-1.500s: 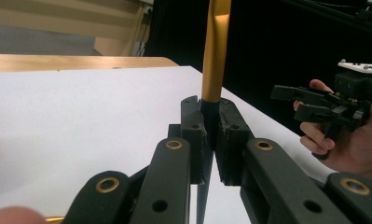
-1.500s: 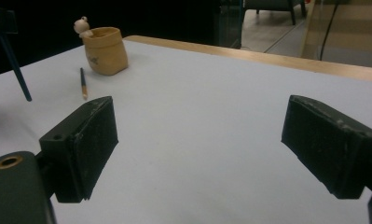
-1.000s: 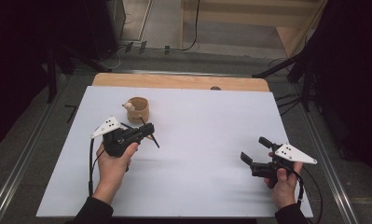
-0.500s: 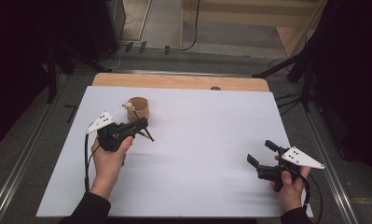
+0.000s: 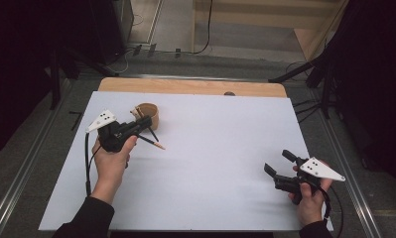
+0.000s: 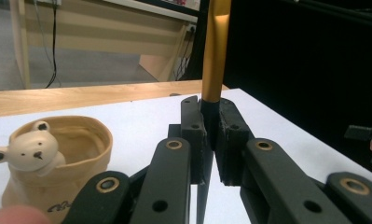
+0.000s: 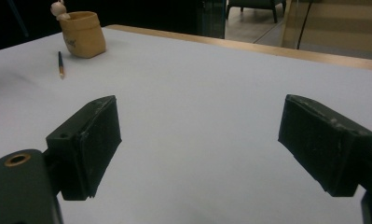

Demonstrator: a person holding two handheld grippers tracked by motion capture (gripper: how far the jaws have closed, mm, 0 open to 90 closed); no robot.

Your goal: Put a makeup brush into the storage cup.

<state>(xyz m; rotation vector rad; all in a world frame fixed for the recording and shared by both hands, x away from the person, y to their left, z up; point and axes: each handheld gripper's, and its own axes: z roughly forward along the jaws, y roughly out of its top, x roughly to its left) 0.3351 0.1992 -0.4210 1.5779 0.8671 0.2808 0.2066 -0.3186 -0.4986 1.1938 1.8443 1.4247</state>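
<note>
My left gripper (image 5: 145, 122) (image 6: 210, 116) is shut on a pen (image 6: 216, 46) with a gold upper part and a black lower part, held upright between the jaws. It hovers just in front of a tan cup (image 5: 147, 115) (image 6: 58, 158) with a small bear head on its rim. A dark pencil (image 5: 153, 144) (image 7: 60, 63) with a tan end lies on the white table by the cup. My right gripper (image 5: 277, 161) (image 7: 200, 149) is open, holds nothing, and sits near the table's front right corner.
The white sheet (image 5: 210, 148) covers a wooden table whose far edge (image 5: 185, 87) shows as a bare strip. Dark stands and cables crowd the floor beyond and to both sides. A metal rail (image 5: 27, 168) runs along the left.
My left gripper has moved away and left toward the cup, carrying the pen. My right gripper has drifted right and toward the near edge, still open.
</note>
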